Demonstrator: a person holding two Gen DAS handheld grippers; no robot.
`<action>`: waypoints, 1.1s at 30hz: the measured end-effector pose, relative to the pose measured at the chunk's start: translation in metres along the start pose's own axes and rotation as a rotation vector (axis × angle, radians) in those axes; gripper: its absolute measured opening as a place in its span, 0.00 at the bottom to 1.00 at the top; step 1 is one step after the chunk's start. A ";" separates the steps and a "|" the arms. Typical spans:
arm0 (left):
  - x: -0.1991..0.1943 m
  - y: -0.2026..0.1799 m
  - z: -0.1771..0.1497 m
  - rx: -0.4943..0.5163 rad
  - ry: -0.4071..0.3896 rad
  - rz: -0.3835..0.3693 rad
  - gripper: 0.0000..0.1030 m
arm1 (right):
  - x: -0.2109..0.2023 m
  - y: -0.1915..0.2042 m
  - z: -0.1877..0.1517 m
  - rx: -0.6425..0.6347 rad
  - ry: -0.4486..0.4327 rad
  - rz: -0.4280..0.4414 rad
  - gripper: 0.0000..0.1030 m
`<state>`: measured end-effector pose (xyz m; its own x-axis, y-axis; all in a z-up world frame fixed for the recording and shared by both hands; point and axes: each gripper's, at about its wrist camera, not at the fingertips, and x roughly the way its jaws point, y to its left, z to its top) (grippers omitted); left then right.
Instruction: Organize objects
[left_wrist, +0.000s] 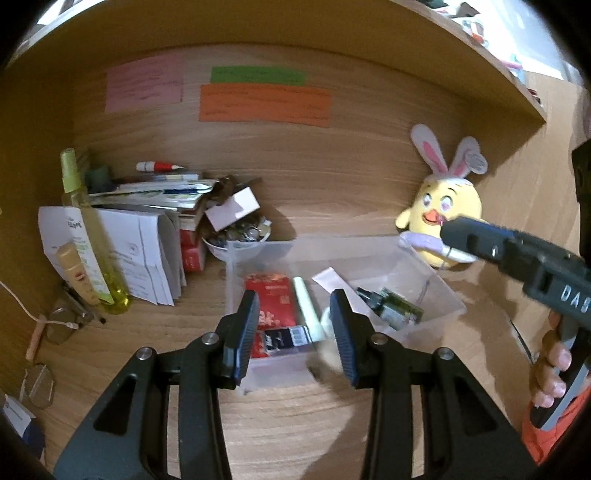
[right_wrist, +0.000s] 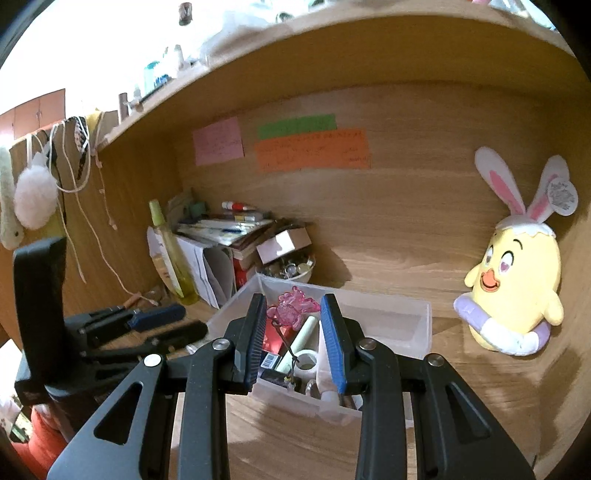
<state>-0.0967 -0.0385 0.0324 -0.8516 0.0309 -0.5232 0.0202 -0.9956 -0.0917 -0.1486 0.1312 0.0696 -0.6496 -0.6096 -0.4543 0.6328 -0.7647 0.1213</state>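
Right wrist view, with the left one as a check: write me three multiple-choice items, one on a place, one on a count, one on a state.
1. Where is the yellow chick plush?
A. inside a drawer
B. in a person's hand
C. on the desk, right of the clear bin

2. How many coloured notes are stuck on the back panel?
A. three
B. one
C. six

3. The right tongs are:
A. wide open and empty
B. closed on the pink charm
C. closed on a spoon

Key: 1 C, the plush sits on the wood beyond the bin's right end. 2 A, one pink, one green, one orange. 3 B, the charm sits between the pads above the bin, its cord dangling.
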 end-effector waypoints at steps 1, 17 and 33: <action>0.003 0.002 0.000 0.001 0.000 0.002 0.38 | 0.005 -0.001 -0.002 0.001 0.012 -0.003 0.27; 0.033 0.006 -0.017 -0.012 0.095 -0.030 0.41 | 0.072 -0.032 -0.038 0.054 0.229 -0.054 0.27; 0.033 -0.066 -0.041 0.150 0.163 -0.168 0.64 | 0.038 -0.056 -0.050 0.071 0.235 -0.149 0.45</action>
<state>-0.1046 0.0319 -0.0135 -0.7406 0.1988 -0.6419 -0.2023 -0.9769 -0.0692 -0.1878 0.1615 0.0018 -0.6124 -0.4311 -0.6627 0.5013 -0.8599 0.0962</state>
